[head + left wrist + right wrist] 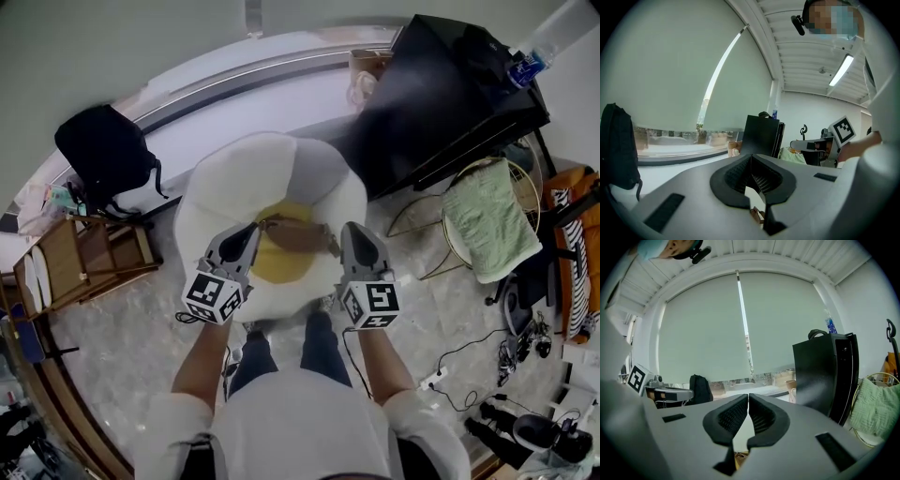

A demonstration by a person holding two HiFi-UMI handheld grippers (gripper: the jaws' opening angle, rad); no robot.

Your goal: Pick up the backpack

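Black cloth backpack (105, 155) sat on the long white ledge (244, 103) by the window, well apart from my grippers. A big round white cushion with a yellow middle (281, 164) lay under them. A brown wooden rack (89, 258) stood near the backpack. I could not tell what the small brown thing (298, 234) on the cushion was. My left gripper (249, 234) and right gripper (353, 234) were both squeezed tight, holding nothing.

- Lived-in indoor room; home or studio, cannot tell which
- wide window with pale roller blind (708, 329); slatted white ceiling (801, 51)
- grey marbled floor (122, 347); white-and-yellow fried-egg-shaped floor cushion (225, 187)
- low wooden rack (84, 262); green towel draped over round wire chair (487, 220)
- white power strip (433, 381) on floor
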